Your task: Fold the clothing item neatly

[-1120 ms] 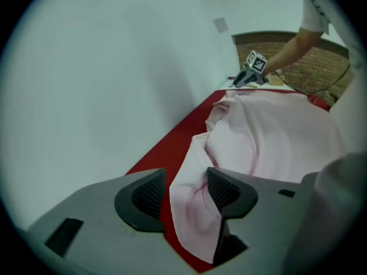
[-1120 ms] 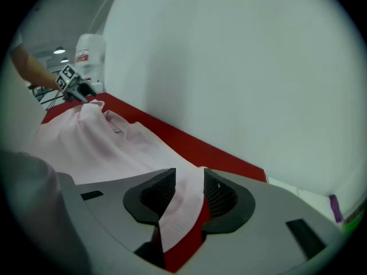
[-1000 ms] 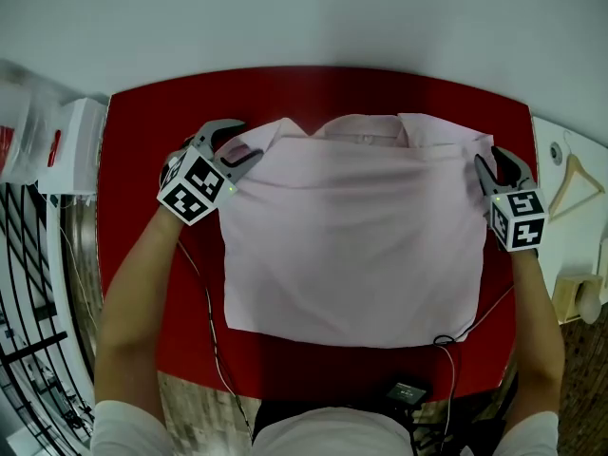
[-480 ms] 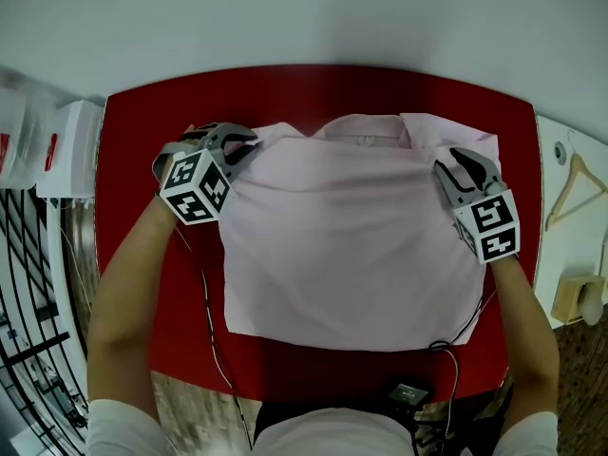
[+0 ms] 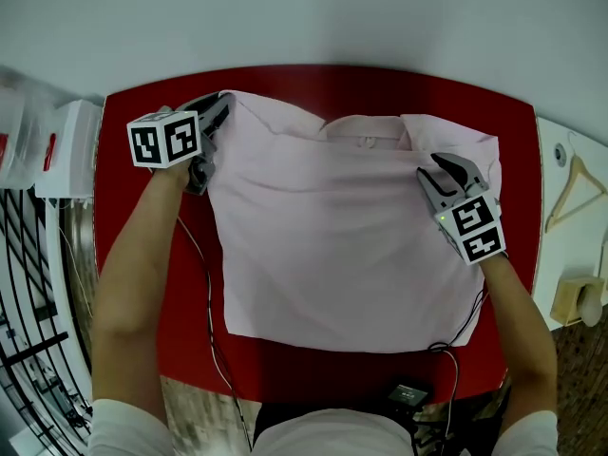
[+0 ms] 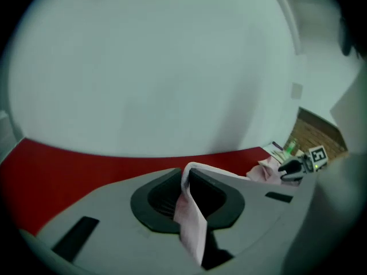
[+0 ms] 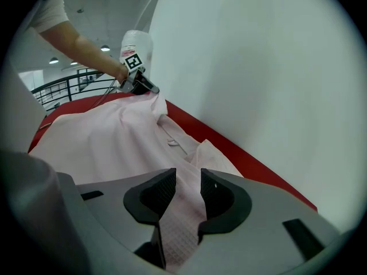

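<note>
Now my L gripper (image 5: 220,108), jaws just closed to a slit, pinches the pale pink cloth shirt (image 5: 342,245) at its far-left corner. R gripper (image 5: 439,168), jaws approx. half apart, clamps the right shoulder fold. Shirt lies spread on the red table (image 5: 313,82).

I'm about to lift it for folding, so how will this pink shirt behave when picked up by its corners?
Likely floppy: the pink shirt creases limply between the right gripper's fingers. Probably light, since its lifted far-left corner pulls only soft folds. Expect the middle to sag, I'd guess.
</note>
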`<state>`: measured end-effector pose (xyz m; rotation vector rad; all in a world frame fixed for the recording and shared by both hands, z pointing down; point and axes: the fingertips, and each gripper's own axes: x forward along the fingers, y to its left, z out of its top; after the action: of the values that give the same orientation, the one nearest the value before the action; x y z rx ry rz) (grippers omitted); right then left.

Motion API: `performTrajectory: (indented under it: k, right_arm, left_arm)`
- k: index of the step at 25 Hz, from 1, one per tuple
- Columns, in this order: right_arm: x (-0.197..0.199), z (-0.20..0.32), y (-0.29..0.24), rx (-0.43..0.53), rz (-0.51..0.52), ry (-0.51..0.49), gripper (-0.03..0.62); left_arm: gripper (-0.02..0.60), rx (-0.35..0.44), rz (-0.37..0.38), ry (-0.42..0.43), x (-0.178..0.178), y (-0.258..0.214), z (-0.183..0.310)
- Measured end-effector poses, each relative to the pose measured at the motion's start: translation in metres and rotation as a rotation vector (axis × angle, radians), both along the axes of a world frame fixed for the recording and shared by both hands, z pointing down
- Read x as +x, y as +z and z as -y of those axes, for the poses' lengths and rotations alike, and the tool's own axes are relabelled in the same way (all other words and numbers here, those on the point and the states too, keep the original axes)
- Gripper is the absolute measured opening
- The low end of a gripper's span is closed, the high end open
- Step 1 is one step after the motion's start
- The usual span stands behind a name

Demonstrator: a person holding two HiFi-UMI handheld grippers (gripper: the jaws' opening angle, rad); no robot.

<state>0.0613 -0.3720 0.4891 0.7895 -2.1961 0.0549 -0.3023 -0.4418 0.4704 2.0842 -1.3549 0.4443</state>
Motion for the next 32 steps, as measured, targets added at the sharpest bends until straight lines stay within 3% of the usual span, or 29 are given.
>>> performTrajectory:
  k: [2,5,9,11,13,15,17,18,20,24,25,26,27,30,32]
  right_arm:
    - [-0.002,-0.001,0.005,-0.007,-0.014,-0.005,0.133]
    - [-0.006,0.000,0.008,-0.007,-0.030,-0.023,0.133]
    - [-0.013,0.003,0.007,0.019,-0.061,-0.064,0.133]
    - [-0.021,0.005,0.005,0.041,-0.081,-0.104,0.133]
    - [-0.034,0.005,0.001,0.071,-0.103,-0.159,0.133]
    - [-0.048,0.003,0.000,0.090,-0.127,-0.218,0.133]
    - [-0.056,0.002,0.005,0.071,-0.156,-0.262,0.133]
    - [-0.057,0.002,0.010,0.048,-0.170,-0.269,0.133]
    - [-0.056,0.006,0.019,0.006,-0.191,-0.251,0.133]
    - [-0.045,0.012,0.036,-0.045,-0.245,-0.196,0.123]
    - [-0.043,0.012,0.038,-0.049,-0.252,-0.189,0.098]
    - [-0.043,0.013,0.037,-0.042,-0.257,-0.184,0.051]
    - [-0.043,0.014,0.033,-0.026,-0.257,-0.181,0.034]
    - [-0.044,0.017,0.016,0.026,-0.222,-0.176,0.022]
    - [-0.043,0.020,0.012,0.036,-0.212,-0.186,0.021]
  left_arm:
    - [0.055,-0.049,0.008,-0.086,-0.016,0.013,0.000]
    - [0.169,-0.065,0.053,-0.132,-0.029,0.019,-0.005]
    - [0.193,-0.039,0.122,-0.137,-0.040,0.014,-0.013]
    - [0.193,0.024,0.218,-0.101,-0.042,0.003,-0.016]
    - [0.192,0.142,0.370,0.070,-0.021,-0.012,-0.021]
    - [0.192,0.226,0.499,0.364,0.028,-0.015,-0.037]
    - [0.192,0.222,0.546,0.619,0.075,0.000,-0.056]
    - [0.192,0.201,0.557,0.702,0.090,0.009,-0.062]
    - [0.193,0.169,0.575,0.781,0.106,0.024,-0.066]
    - [0.190,0.116,0.575,0.822,0.122,0.044,-0.065]
    - [0.158,0.104,0.576,0.816,0.123,0.048,-0.066]
    - [0.049,0.099,0.578,0.796,0.121,0.050,-0.065]
    - [0.018,0.100,0.579,0.764,0.118,0.049,-0.064]
    - [0.005,0.123,0.569,0.663,0.102,0.038,-0.057]
    - [0.005,0.159,0.557,0.646,0.098,0.032,-0.053]
